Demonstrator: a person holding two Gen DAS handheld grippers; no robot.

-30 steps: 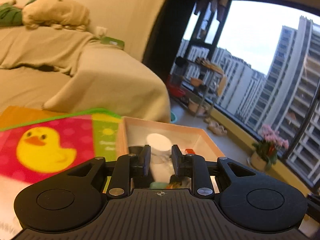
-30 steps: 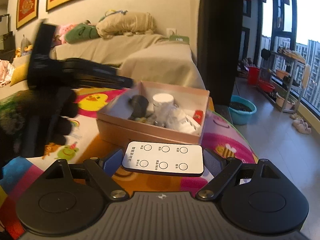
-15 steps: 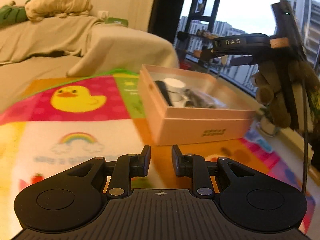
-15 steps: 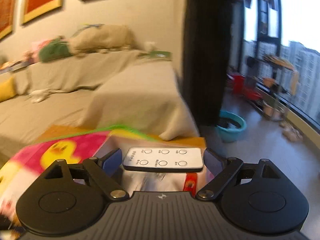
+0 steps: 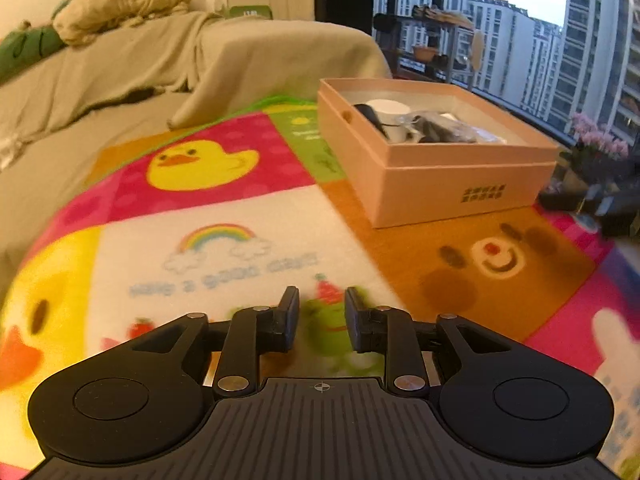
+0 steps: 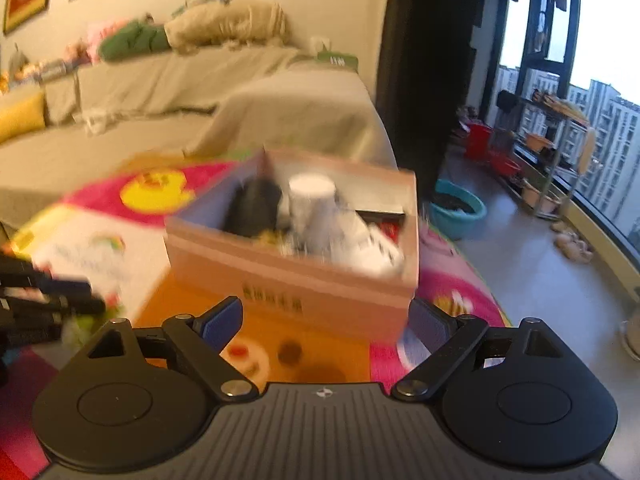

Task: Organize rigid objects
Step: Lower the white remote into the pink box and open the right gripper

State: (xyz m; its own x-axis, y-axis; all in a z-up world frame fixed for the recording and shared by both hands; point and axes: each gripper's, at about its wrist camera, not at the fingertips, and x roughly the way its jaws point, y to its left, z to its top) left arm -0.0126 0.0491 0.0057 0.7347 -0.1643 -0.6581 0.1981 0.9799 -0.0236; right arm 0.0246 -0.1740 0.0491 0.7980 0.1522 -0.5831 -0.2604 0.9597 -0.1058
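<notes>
Pink cardboard box [image 5: 440, 168], open-topped and already holding a white cylindrical container [image 5: 386, 110], a dark object beside it [image 5: 370, 118] and a heap of smaller items too blurred to identify, sits on a brightly printed children's mat [image 5: 224, 216] spread over the table. In the left wrist view the box stands toward the far right part of the mat, past a bear face printed on an orange panel [image 5: 492, 256] and to the right of a yellow duck [image 5: 200, 162] and a rainbow. The left gripper [image 5: 322, 320] hangs low over the mat near a green cartoon figure, its jaws having just been opening; a narrow gap now shows between them and nothing lies in it. In the right wrist view, smeared by motion, the right gripper [image 6: 324, 320] faces the near wall of the box [image 6: 304, 280] with its blue-padded jaws spread wide and empty, the box just beyond the fingertips. The white container [image 6: 312, 204] and the dark object [image 6: 256, 208] show above the rim there, with white items piled at the right end. At that view's left edge, the black linkage of the left gripper [image 6: 36, 300] reaches in over the mat. A sofa draped in beige cloth [image 5: 240, 52] runs behind the table, and a tall window [image 5: 560, 40] looks out on apartment towers.
</notes>
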